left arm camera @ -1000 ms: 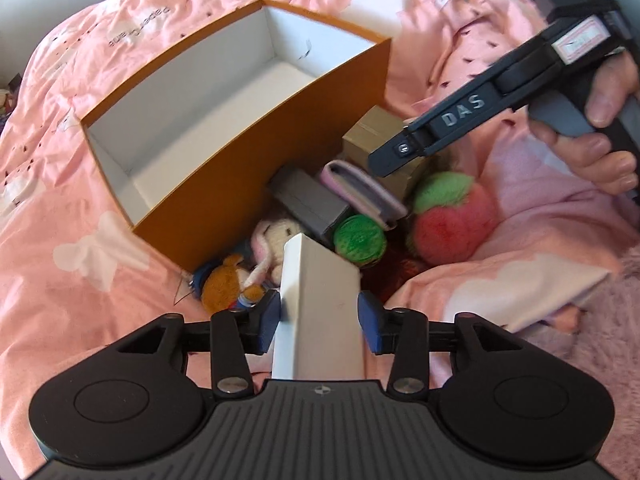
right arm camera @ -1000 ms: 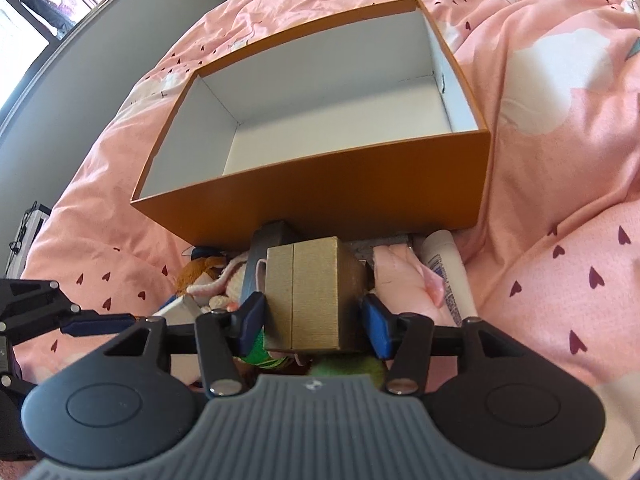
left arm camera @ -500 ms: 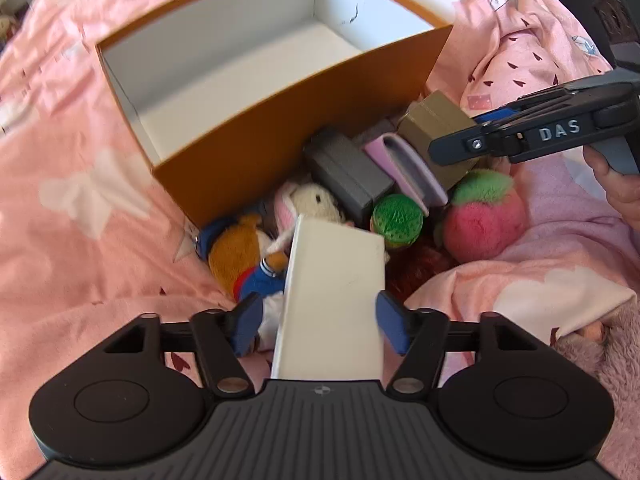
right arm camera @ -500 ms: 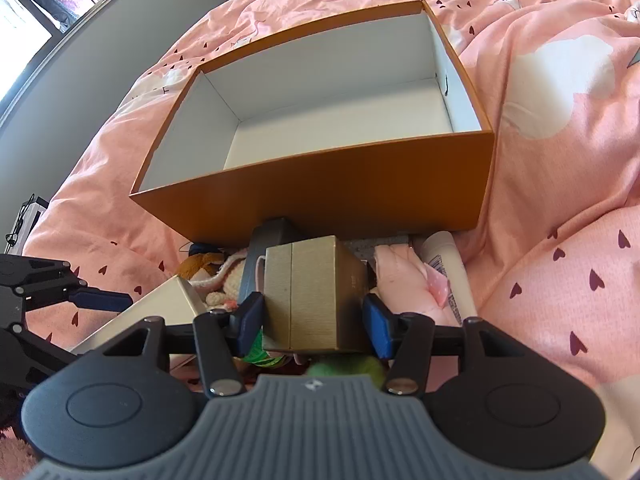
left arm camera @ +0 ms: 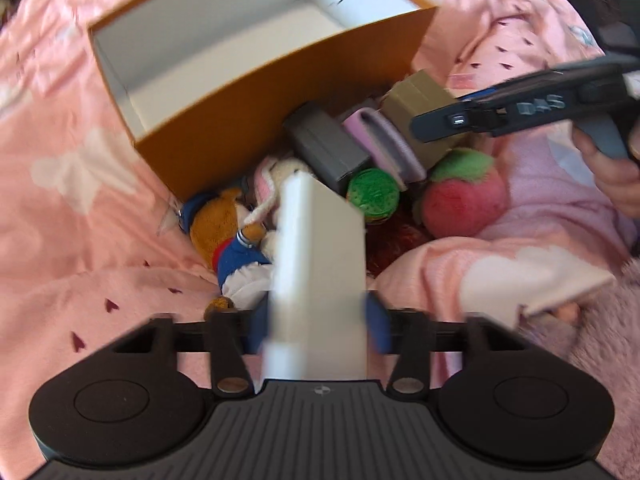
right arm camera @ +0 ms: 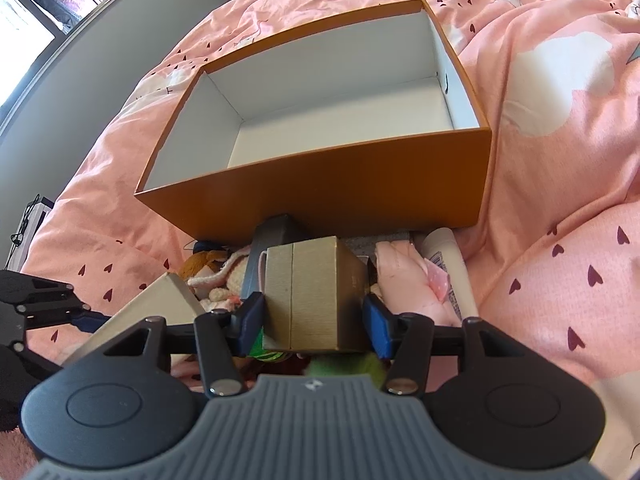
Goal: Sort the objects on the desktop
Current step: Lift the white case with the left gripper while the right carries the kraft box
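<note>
My left gripper (left arm camera: 316,320) points steeply down over a pile of toys, its jaws closing with a white box (left arm camera: 320,264) between them, and both blue pads lie against the box's sides. The picture is blurred by motion. My right gripper (right arm camera: 314,320) is shut on a tan cardboard box (right arm camera: 312,296), held just in front of the near wall of the orange box (right arm camera: 320,196). That orange box (left arm camera: 280,120) is white inside with nothing in it. The left wrist view shows the tan box (left arm camera: 416,96) at the right gripper's tip.
Between the orange box and me lie a plush strawberry (left arm camera: 460,200), a green round item (left arm camera: 372,196), a dark grey box (left arm camera: 324,148), a lilac pouch (left arm camera: 384,144), a plush dog (left arm camera: 224,232) and a rabbit (left arm camera: 276,172). A white tube (right arm camera: 448,256) lies at right. Pink quilt surrounds everything.
The left jaws opened wide around the white box, then narrowed onto it again; the box shows a different face and the left view has shifted. The right gripper and tan box stayed still.
</note>
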`<state>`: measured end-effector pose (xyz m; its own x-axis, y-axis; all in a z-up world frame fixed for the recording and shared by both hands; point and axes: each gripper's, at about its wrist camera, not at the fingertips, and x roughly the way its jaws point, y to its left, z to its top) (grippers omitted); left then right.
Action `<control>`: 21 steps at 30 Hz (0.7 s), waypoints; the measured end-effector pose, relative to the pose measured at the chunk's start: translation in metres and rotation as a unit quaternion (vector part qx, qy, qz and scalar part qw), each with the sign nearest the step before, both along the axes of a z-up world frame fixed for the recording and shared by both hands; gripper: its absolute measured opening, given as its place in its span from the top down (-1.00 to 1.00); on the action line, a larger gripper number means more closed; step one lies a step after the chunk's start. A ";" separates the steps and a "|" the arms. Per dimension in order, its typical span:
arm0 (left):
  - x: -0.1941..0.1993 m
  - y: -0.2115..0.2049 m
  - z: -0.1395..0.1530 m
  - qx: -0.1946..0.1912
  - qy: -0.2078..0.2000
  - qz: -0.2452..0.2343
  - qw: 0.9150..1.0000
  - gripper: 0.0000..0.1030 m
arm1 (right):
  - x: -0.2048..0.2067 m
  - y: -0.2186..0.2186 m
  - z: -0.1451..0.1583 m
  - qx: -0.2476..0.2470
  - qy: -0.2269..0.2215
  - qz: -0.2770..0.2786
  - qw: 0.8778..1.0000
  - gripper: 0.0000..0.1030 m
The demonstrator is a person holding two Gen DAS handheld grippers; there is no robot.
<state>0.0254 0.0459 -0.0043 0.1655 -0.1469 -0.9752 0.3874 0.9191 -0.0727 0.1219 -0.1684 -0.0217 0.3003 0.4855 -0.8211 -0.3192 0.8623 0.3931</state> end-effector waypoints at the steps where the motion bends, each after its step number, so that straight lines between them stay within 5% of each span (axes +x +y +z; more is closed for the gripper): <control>1: -0.002 -0.002 0.004 -0.009 0.004 -0.006 1.000 0.24 | 0.000 0.000 0.000 0.000 0.000 0.001 1.000 -0.09; 5: -0.010 -0.012 0.005 0.002 0.007 -0.034 0.999 0.33 | -0.001 0.002 0.000 -0.004 -0.004 0.003 1.000 -0.09; 10: -0.003 -0.011 -0.011 0.013 0.017 -0.012 1.000 0.34 | -0.001 0.000 -0.001 0.000 -0.004 0.003 1.000 -0.09; 21: -0.005 -0.005 0.038 -0.004 -0.078 0.006 0.997 0.38 | -0.005 -0.008 0.035 0.015 -0.048 0.004 0.999 -0.04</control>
